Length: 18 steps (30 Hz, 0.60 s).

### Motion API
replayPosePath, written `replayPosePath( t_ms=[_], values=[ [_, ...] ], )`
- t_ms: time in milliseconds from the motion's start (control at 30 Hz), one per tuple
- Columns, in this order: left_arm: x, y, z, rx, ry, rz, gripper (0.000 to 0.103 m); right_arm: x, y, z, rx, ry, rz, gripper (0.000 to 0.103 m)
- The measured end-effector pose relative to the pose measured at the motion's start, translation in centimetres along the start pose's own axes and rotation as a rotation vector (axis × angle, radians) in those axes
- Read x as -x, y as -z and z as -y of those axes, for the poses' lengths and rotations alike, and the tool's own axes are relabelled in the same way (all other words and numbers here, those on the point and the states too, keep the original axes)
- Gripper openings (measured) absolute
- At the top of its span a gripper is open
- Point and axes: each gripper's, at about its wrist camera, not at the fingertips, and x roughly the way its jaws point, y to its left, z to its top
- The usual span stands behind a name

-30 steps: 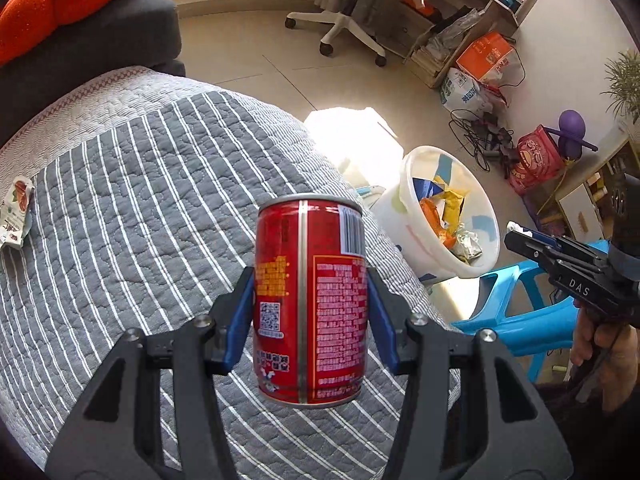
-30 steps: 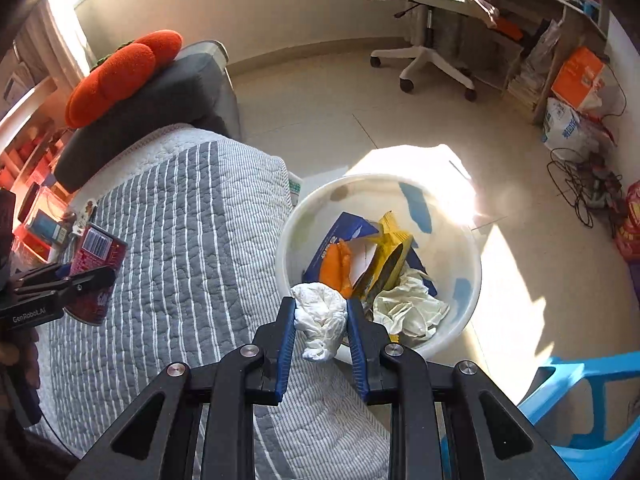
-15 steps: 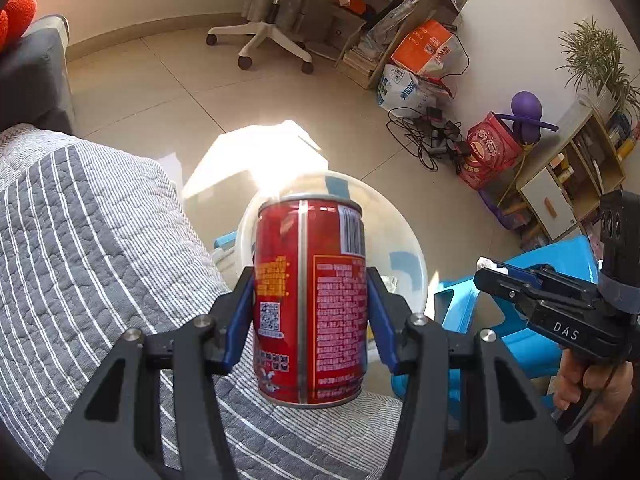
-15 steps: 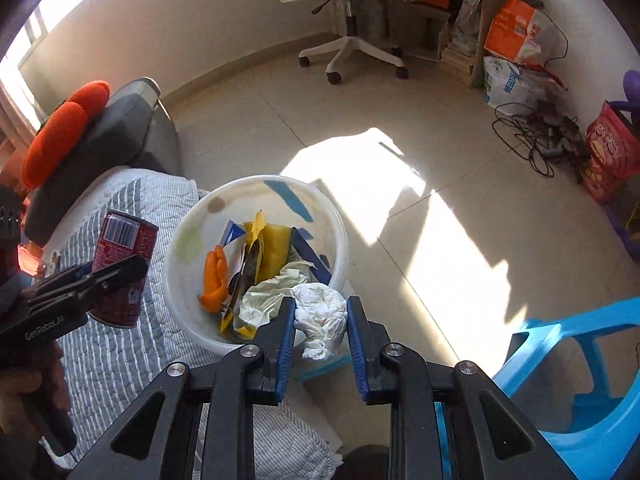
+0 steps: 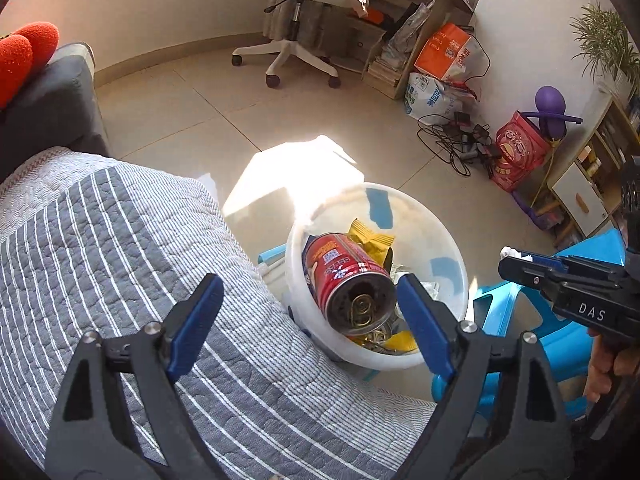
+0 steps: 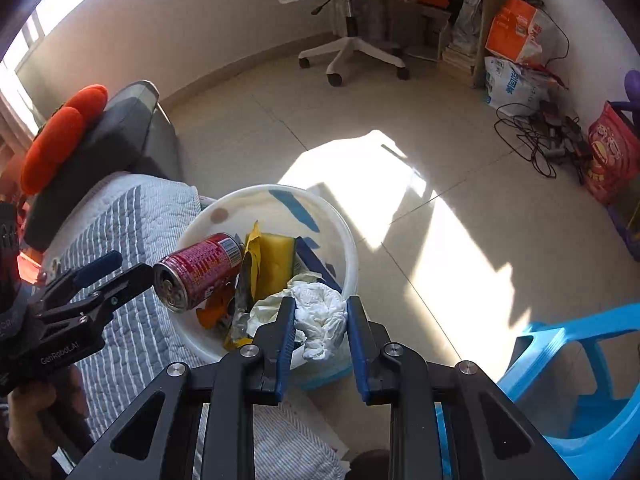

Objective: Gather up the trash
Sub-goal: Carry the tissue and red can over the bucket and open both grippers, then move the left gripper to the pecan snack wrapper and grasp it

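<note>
The red can (image 5: pixel 349 280) tips top-first into the white bin (image 5: pixel 448 232), free of my left gripper (image 5: pixel 308 304), whose jaws are opening wide apart. From the right wrist, the can (image 6: pixel 200 270) lies on its side at the bin's near-left rim (image 6: pixel 352 248), just off the left gripper (image 6: pixel 108 272). My right gripper (image 6: pixel 320 320) is shut on a crumpled white tissue (image 6: pixel 320 316), held over the bin's near edge. In the left wrist view the right gripper (image 5: pixel 516 258) shows at the right, a scrap of white at its tip.
The bin holds yellow and orange wrappers (image 6: pixel 272 264) and crumpled paper. A grey striped quilt (image 5: pixel 120 260) covers the sofa beside it. A blue plastic stool (image 6: pixel 580 392) stands to the right. An office chair (image 5: pixel 296 20), bags and cables (image 5: pixel 460 136) lie further off.
The left jaws have spread and let go of the red can, which now tips into the bin. Both grippers swung from above the quilt to above the bin. The right still grips the tissue.
</note>
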Motion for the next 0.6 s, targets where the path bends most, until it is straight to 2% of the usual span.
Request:
replayPosePath(
  t_ms=[33,267,333,367,433,467,500,600],
  values=[
    [0.3,0.2,-0.4,0.005,-0.021,-0.008,0.102,-0.1,-0.1,-0.2,0.002,0.001,-0.001,0.026],
    [2.9,1.9,-3.8,0.071,-0.093,-0.037,0.102,-1.0,-0.9,-1.9,0.01,0.0,-0.007,0.027],
    [3.7,2.5,-4.7,0.085,-0.1,-0.049,0.102,-1.2,-1.1,-2.3,0.005,-0.006,-0.008,0.03],
    [4.1,2.7,-5.1,0.092,-0.108,-0.053,0.102,-1.2,-1.2,-2.5,0.001,-0.004,-0.006,0.033],
    [5.0,3.2,-5.8,0.103,-0.116,-0.054,0.102,-1.4,-1.4,-2.7,-0.003,-0.011,-0.016,0.052],
    [5.4,3.5,-6.2,0.108,-0.124,-0.058,0.102,-1.3,-1.4,-2.8,-0.008,-0.011,-0.015,0.065],
    [5.8,3.8,-6.5,0.112,-0.129,-0.061,0.102,-1.2,-1.4,-2.8,-0.012,-0.009,-0.005,0.068],
    [6.9,4.8,-7.6,0.123,-0.15,-0.076,0.102,-0.8,-1.5,-3.3,-0.001,-0.008,0.004,0.068]
  ],
)
